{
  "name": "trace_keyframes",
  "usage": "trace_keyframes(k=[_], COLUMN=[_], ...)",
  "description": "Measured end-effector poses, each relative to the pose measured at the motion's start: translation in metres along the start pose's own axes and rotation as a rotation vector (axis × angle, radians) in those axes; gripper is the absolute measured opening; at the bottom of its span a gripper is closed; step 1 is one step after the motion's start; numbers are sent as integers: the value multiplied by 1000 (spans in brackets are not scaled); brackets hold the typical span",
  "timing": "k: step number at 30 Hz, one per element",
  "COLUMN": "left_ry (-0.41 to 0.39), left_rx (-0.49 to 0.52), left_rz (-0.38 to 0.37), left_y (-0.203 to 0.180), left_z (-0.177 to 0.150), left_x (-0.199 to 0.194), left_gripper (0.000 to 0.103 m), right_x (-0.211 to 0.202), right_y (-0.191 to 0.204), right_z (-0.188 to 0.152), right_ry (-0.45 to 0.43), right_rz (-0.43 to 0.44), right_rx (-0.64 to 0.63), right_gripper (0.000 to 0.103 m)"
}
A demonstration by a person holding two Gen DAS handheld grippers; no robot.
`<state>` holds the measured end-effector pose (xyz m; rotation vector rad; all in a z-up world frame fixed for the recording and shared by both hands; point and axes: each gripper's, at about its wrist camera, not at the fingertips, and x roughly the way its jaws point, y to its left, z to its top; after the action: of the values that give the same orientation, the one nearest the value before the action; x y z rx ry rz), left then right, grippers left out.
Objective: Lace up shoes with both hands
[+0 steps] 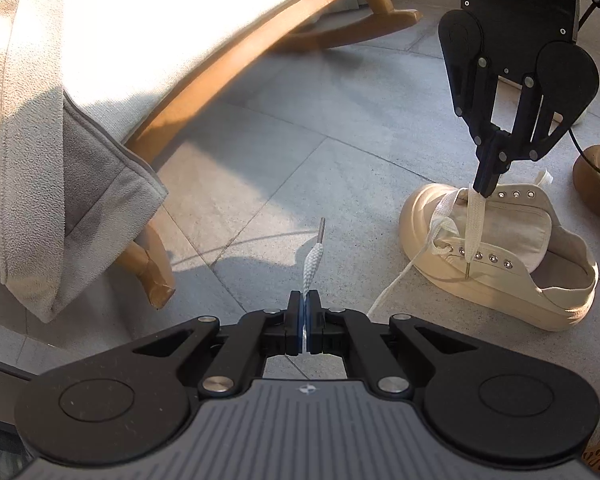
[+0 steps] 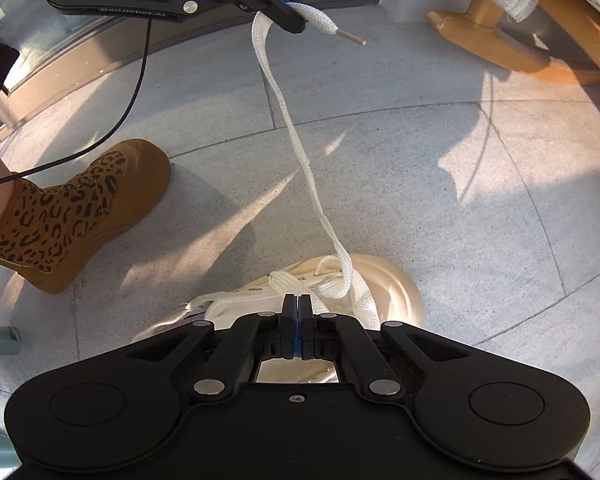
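A cream canvas shoe (image 1: 512, 240) lies on its side on the grey tiled floor, also seen in the right wrist view (image 2: 392, 284). Its white lace (image 2: 300, 152) runs up from the front eyelets to my left gripper (image 1: 305, 300), which is shut on it near one end. That end's metal tip (image 1: 322, 228) pokes out past the fingers. My right gripper (image 1: 482, 192) points down over the shoe's tongue and is shut on the other lace end (image 1: 471, 224), whose tip (image 1: 467, 272) dangles by the eyelet row. In its own view, the right gripper (image 2: 296, 300) shows its jaws together.
A wooden rocking lounger (image 1: 228, 64) draped with a beige blanket (image 1: 60, 128) fills the left. A person's foot in a brown leopard-print boot (image 2: 72, 216) stands beside the shoe. A black cable (image 2: 136, 92) hangs near it.
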<state>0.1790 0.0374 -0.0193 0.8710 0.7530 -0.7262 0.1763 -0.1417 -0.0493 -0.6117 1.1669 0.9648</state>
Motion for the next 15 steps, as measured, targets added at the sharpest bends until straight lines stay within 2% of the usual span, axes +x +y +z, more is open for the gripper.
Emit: trace_keyframes(k=[3,9,12,15], left_ry=[7,7,13,11], left_rx=[13,26,35,37], left_rz=[-10,-25,-27,-32], left_y=[-5,-13,-12,-13], left_z=[2,6,6,6], left_x=[4,4,7,6], left_gripper=[0,0,0,0], right_x=[3,15,9,0], right_y=[-18,-19,-21,-27], right_z=[-19,-36,-34,-25], right_ry=[54,92,71,-1], right_rz=[-62,-17,-34,-54], right_rx=[67,97,107,119], right_gripper=[0,1,4,6])
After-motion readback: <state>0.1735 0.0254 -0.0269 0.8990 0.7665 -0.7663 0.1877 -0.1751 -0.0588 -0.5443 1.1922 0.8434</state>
